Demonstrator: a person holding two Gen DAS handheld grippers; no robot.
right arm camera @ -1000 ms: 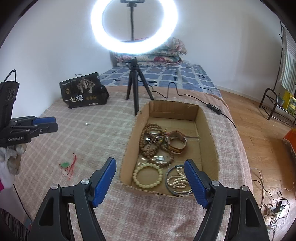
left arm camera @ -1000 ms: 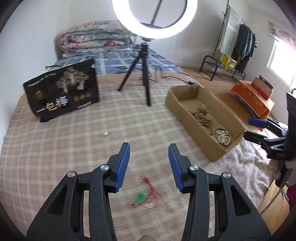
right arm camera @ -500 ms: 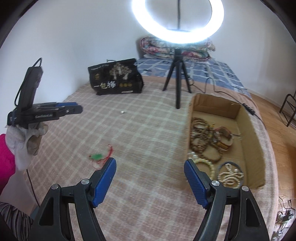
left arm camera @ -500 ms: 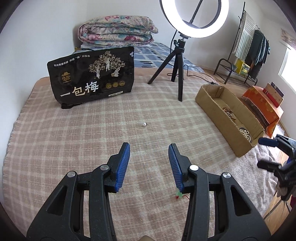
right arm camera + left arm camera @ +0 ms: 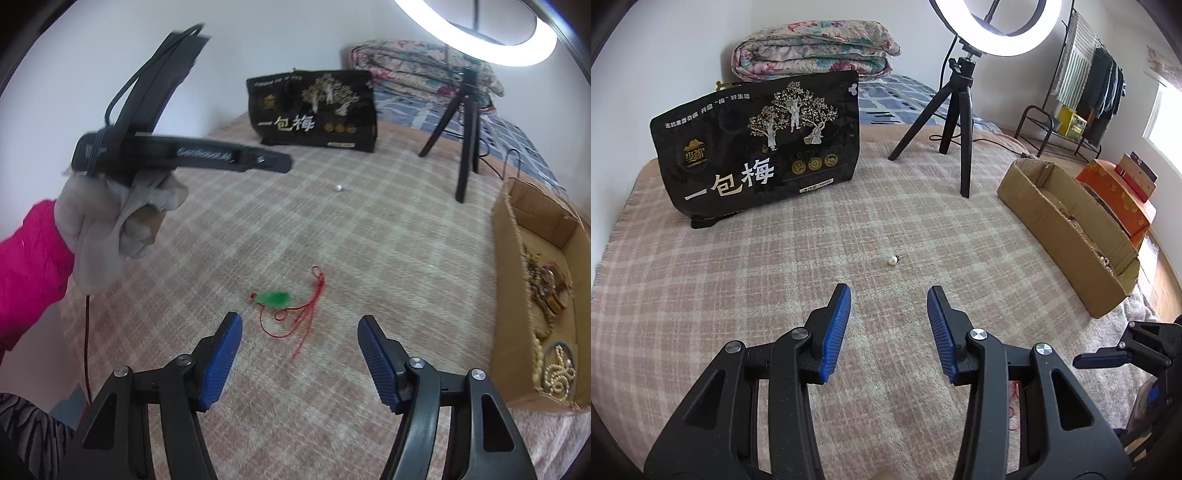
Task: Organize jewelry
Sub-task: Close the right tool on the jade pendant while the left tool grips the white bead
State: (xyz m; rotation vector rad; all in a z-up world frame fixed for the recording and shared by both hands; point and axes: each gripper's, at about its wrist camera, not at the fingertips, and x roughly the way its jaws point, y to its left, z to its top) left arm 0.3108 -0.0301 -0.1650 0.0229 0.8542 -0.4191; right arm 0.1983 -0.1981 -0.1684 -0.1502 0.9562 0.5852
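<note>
Both grippers have swung left off the cardboard box (image 5: 537, 306). My left gripper (image 5: 888, 299), jaws spread and empty, faces the pearl earring (image 5: 893, 260) straight ahead mid-blanket. My right gripper (image 5: 299, 326), likewise released, has the green pendant (image 5: 275, 298) just ahead, red cord trailing right. Beads fill the box.

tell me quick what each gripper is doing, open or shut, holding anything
Left gripper: open, holding nothing, aimed at the pearl earring on the blanket.
Right gripper: open, holding nothing, just short of the green pendant on its red cord.
</note>
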